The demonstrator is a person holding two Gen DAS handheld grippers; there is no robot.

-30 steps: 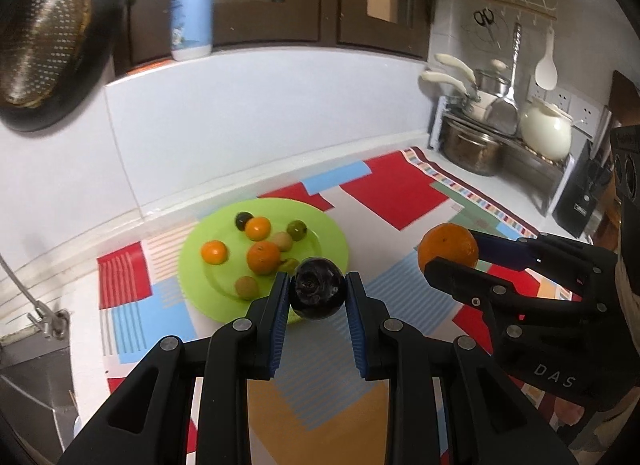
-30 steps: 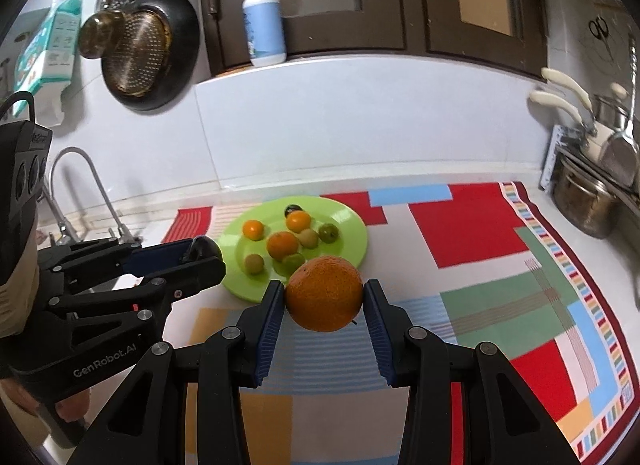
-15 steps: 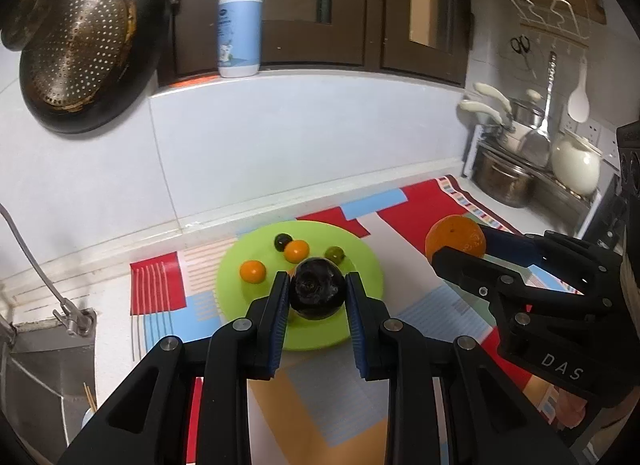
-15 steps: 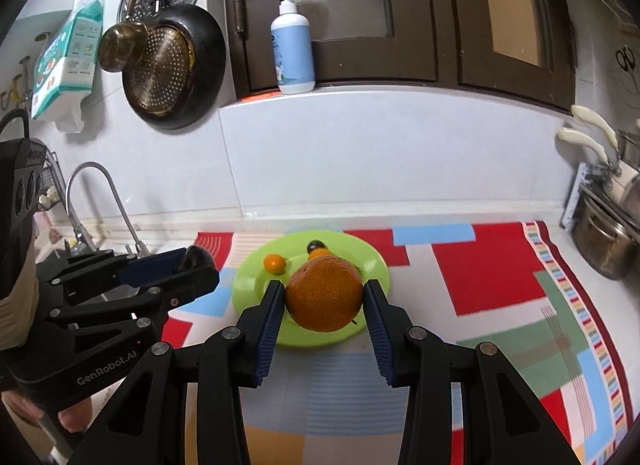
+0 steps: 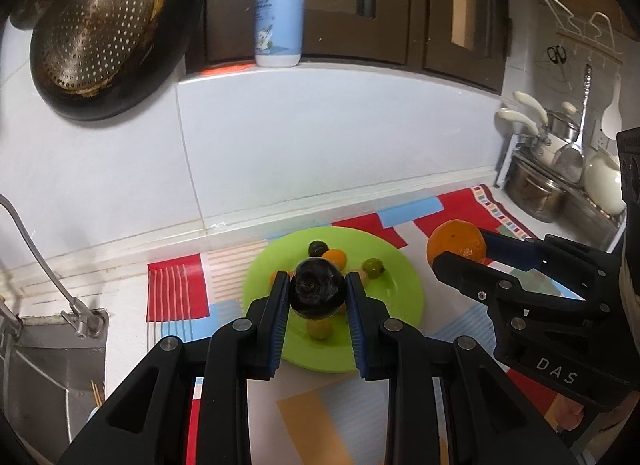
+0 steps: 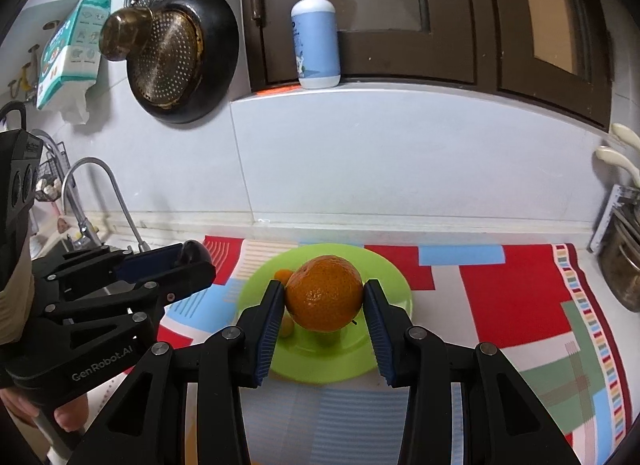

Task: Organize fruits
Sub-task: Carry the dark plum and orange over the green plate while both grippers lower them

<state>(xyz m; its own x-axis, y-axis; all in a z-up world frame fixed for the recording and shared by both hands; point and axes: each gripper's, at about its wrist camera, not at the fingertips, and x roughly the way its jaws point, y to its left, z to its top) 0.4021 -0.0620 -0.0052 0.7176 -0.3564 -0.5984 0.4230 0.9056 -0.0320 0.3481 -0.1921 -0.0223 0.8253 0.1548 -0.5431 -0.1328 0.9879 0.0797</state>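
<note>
Left wrist view: the left gripper (image 5: pixel 318 297) clamps a glossy dark round fruit (image 5: pixel 317 293) at frame centre, above a lime-green plate (image 5: pixel 400 285). At right, the "DAS"-marked right gripper (image 5: pixel 460 255) grips a dimpled orange (image 5: pixel 456 243). Right wrist view reads "GenRobot.AI" at lower left.

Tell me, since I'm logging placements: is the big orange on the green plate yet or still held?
Still held. The right gripper is shut on the orange, its blue pads against both sides, above the green plate.

"das" on right tongs (image 5: pixel 456 253); "genrobot.ai" on left tongs (image 6: pixel 192 261)
</note>
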